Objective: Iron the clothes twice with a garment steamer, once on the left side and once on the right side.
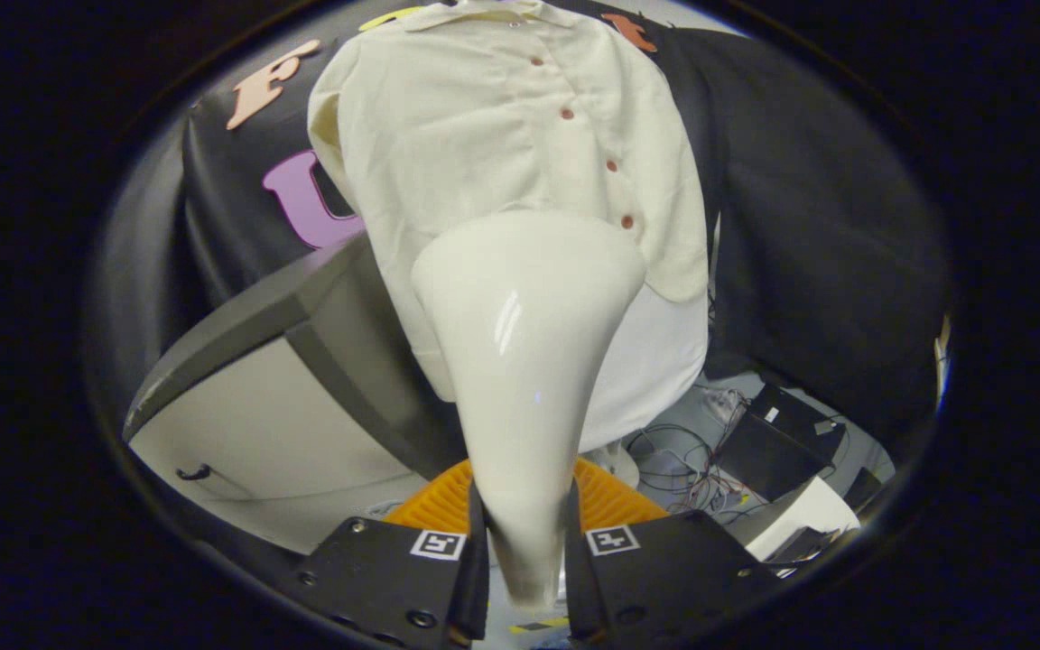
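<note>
Tabletop [240, 433], pale with a dark grey rim, slopes away on the left of the garment steamer [524, 361] and carries nothing I can make out except a small dark hook-like mark near its near edge. Black cloth wall hangs behind everything, draped in folds to the right of the steamer. Floor [691, 433] to the right of the steamer is grey and cluttered: a tangle of thin cables [691, 469], a black box [786, 433] and a white box [800, 519] beside it.

An orange ribbed piece [610, 496] sits just behind the steamer's narrow handle, close to the fingers. The tongs [526, 551] are clenched on the steamer's handle, both fingers pressing its sides, with square printed markers on the finger blocks. The steamer widens upward from the handle into a broad glossy cream head. That head lies over the lower front of the cream shirt [502, 135], which hangs against the wall with a row of reddish buttons [611, 165] running down just right of the head. Whether the head touches the cloth I cannot tell.
</note>
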The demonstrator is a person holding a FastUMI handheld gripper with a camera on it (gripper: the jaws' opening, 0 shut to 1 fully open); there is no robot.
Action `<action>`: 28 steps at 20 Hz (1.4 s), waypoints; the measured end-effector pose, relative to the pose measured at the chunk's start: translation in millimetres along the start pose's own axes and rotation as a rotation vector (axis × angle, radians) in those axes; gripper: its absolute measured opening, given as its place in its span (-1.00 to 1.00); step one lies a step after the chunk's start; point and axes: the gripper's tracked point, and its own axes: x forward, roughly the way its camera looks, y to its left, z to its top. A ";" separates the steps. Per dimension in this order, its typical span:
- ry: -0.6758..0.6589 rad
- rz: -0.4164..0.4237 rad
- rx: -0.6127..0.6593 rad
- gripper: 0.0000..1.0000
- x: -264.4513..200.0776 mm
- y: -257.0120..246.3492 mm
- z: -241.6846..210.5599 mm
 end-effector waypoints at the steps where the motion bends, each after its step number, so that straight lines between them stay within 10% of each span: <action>1: -0.023 0.013 -0.010 -0.31 -10.8 5.9 10.3; 19: -0.435 0.307 -0.182 -0.32 -233.8 159.9 165.7; 28: -0.486 0.325 -0.193 -0.34 -251.5 182.1 137.3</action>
